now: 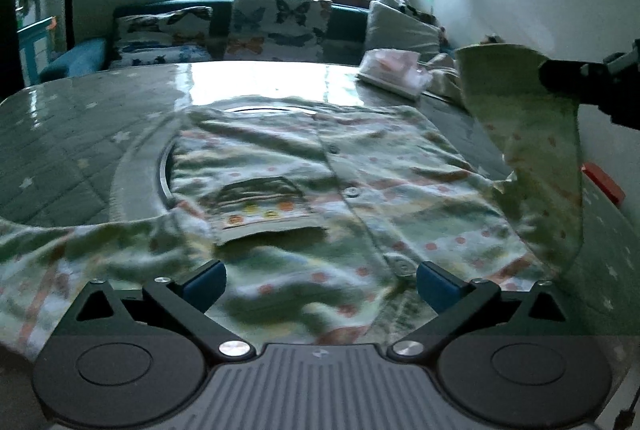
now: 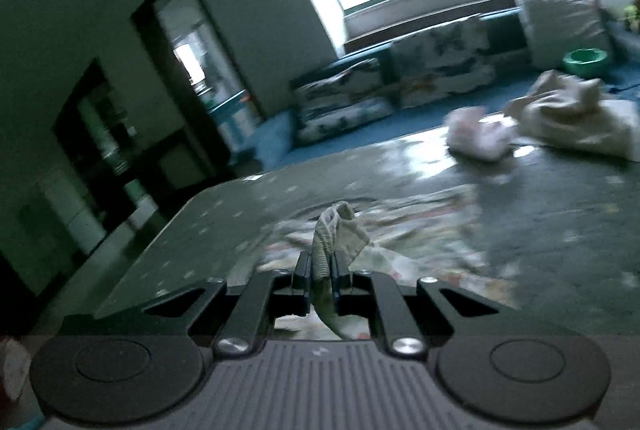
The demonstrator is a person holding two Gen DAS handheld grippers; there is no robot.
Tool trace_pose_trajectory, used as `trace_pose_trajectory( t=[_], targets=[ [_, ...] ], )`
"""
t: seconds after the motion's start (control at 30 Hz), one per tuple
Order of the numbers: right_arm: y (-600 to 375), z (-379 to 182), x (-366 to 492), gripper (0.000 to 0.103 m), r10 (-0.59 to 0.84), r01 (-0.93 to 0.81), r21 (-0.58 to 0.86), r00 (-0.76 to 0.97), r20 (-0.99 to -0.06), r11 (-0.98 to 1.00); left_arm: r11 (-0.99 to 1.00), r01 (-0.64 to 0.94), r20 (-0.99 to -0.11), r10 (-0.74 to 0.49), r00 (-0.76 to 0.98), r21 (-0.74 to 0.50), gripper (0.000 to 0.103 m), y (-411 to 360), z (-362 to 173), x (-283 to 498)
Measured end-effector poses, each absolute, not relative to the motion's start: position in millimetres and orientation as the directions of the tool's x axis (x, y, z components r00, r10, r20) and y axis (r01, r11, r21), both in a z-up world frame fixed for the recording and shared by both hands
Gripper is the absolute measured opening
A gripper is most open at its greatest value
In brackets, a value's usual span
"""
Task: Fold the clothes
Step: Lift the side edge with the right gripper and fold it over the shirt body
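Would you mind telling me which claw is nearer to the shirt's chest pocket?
Left. The left claw hovers open just short of the chest pocket; the right claw is off to the side, holding the sleeve up.

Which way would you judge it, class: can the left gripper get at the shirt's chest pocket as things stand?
Probably yes. The left gripper is open just above the shirt, and the pocket lies uncovered straight ahead. The sleeve lifted by the right gripper hangs off to one side.

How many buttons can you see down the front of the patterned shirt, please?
3 on the shirt placket: one button near the collar, one mid-chest, one nearest the left gripper. Blur may hide others.
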State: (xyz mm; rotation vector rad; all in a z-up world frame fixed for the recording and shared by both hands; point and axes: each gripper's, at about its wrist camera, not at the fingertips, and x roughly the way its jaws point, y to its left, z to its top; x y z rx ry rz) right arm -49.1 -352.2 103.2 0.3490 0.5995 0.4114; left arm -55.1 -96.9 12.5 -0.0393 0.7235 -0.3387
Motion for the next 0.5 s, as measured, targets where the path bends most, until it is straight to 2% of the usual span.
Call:
trace_pose_trajectory(
  t=[0.33, 0.4, 0.5],
  targets=[
    [-275, 85, -41, 0.01, 0.578, -0.386, 0.44, 0.646, -0.498, 0.811, 0.963, 0.208, -0.644, -0.269, 0.716, -0.171, 0.103, -63, 8, -57],
    [-269, 84, -41, 0.017, 0.586, -0.402, 0.432, 0.635, -0.503, 0.807, 0.965, 0.199, -0.645, -0.264, 0.717, -0.173, 0.103, -59, 7, -56],
    [-272, 89, -46, 0.019, 0.574, -0.415, 0.399, 0.642, -0.508, 0.818, 0.966, 0.194, -0.644, -0.259, 0.72, -0.172, 0.103, -56, 7, -56]
  ],
)
